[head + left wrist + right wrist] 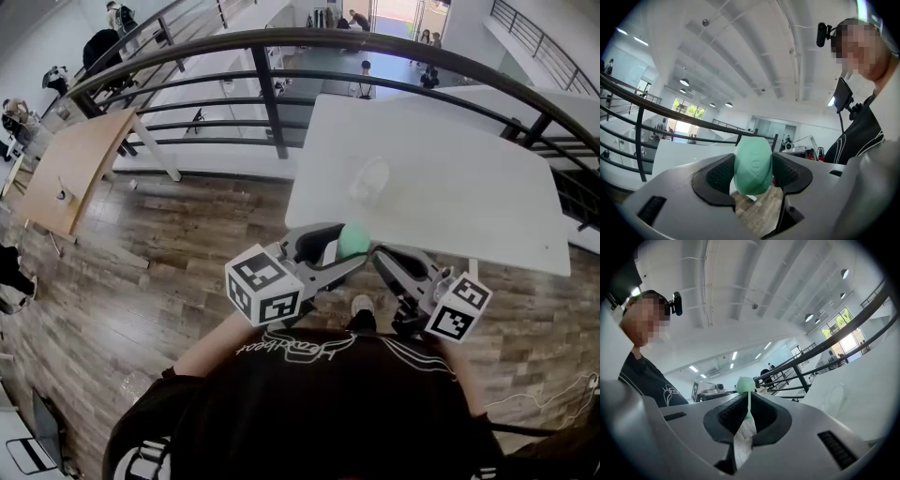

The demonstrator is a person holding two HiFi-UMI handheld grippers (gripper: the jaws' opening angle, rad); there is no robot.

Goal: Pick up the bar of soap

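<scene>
Head view: I see the left gripper (349, 251) clamped on the green bar of soap (354, 238). The soap is lifted off, just short of the white table (450, 178) at its near edge. The right gripper (386, 261) sits just beside the soap on the same near side, and I can't read its jaws from here. A clear plastic container (368, 180) lies on the table, beyond the soap. Left gripper view: both pads (718, 176) press the soap (752, 164) from either side, so it's gripped firmly. The table (684, 152) is behind it to the left. Right gripper view: the right gripper (748, 411) is closed to a thin slit with nothing held. The soap (745, 385) shows past the tips, and the table (867, 390) is off to the right.
</scene>
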